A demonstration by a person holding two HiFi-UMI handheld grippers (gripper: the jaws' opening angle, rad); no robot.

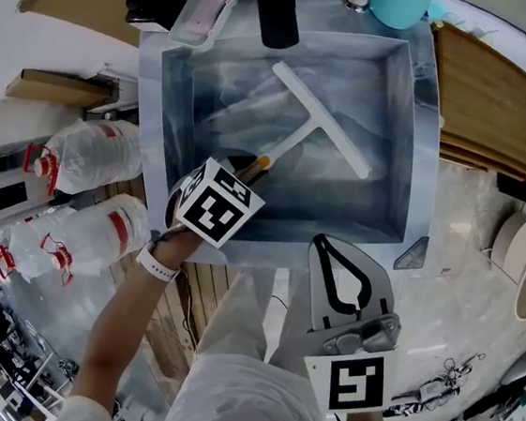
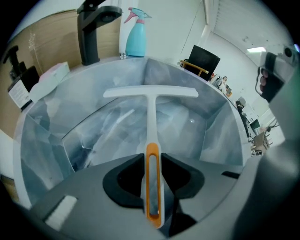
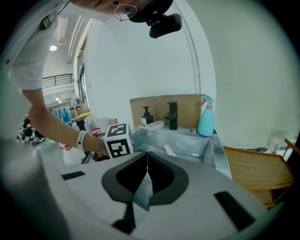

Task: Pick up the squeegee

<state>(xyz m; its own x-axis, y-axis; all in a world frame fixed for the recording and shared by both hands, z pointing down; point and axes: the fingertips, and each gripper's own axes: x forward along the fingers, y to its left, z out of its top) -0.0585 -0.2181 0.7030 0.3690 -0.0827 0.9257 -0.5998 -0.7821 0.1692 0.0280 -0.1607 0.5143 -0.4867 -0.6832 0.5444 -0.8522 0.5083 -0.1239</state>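
No text, brand, number or sign is legible on anything in view.

You had open room over the near and right parts of the sink (image 1: 398, 149), where its bare floor showed. The squeegee (image 1: 321, 119) stretched aslant across the middle and split that space in two. At the far rim the black faucet (image 1: 275, 8) overhung the basin, with a soap tray (image 1: 203, 11) to its left and a teal spray bottle (image 1: 400, 3) to its right. Plastic bottles (image 1: 95, 153) crowded the left flank, and a wooden board (image 1: 493, 99) bordered the right.
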